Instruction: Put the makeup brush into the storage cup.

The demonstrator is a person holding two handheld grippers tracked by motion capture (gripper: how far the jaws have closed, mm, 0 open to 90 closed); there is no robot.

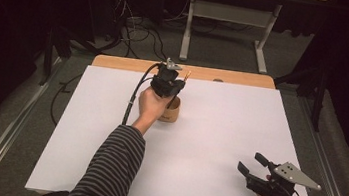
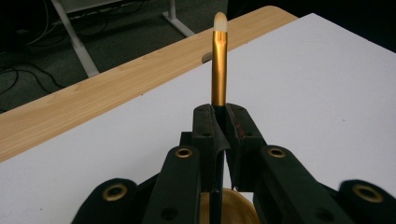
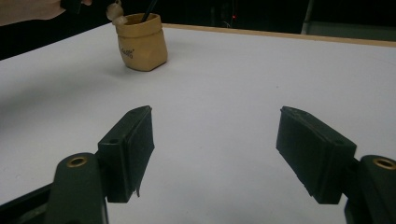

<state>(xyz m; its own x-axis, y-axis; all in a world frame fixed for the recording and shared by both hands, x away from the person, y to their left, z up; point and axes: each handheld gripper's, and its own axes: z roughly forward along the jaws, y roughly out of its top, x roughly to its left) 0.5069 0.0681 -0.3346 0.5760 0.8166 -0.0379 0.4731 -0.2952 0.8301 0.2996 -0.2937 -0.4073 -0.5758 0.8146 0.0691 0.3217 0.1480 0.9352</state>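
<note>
Left gripper (image 1: 178,81) pinches a gold brush (image 2: 219,65) over the pot (image 3: 141,42).
Lower it straight, probably handle-first; right gripper (image 3: 215,154) rests spread.

small dark print on the tan cup (image 3: 141,43), too blurred to read

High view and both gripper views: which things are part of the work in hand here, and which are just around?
Part of the work:
- gold-handled pen, clamped upright in the left gripper
- tan cup, right under that gripper

Just around:
- right gripper, jaws open, idle over the white board
- wooden table edge
- cables on the floor
- white desk frame
</note>
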